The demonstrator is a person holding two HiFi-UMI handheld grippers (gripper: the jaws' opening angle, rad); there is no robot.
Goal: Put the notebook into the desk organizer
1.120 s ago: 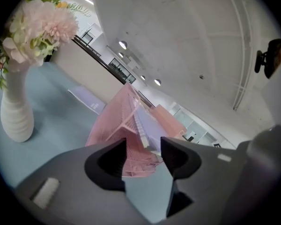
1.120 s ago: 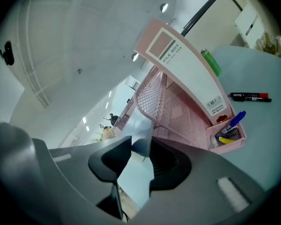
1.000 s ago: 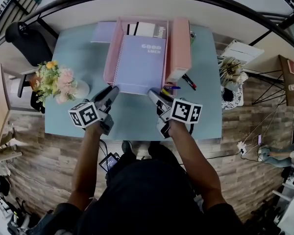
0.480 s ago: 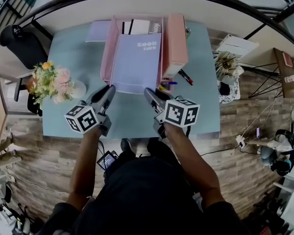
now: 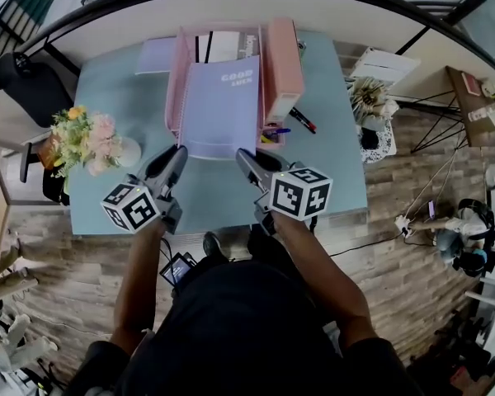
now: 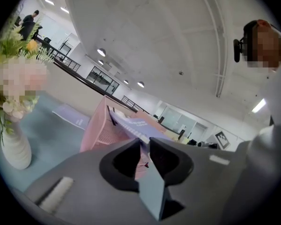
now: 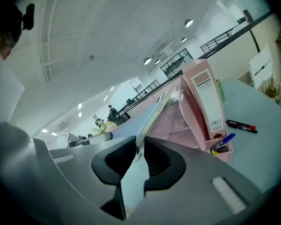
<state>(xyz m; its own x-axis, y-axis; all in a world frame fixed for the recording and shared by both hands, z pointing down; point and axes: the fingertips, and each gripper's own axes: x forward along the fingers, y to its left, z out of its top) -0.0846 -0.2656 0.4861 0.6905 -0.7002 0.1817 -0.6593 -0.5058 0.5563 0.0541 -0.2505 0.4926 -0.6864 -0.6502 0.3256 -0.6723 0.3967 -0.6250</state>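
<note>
Notebook [image 5: 221, 110], thin lilac rect., tilted in pink mesh organizer [image 5: 176, 89].

Pale blue worktop [image 5: 107, 97], bearing a pink desk organizer [image 5: 280, 68]. Left of the organizer: flower vase [image 5: 128, 151], flat booklet [image 5: 155, 54]. Just right: black marker [image 5: 304, 120].

notebook [image 5: 223, 110] tilts into organizer [image 5: 282, 66]; vase [image 5: 130, 152] at left

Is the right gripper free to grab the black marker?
Probably not yet: the right gripper has just been closing its jaws and clamps the near edge of the notebook. The black marker lies uncovered on the table right of the organizer, so only that grip hinders.
</note>
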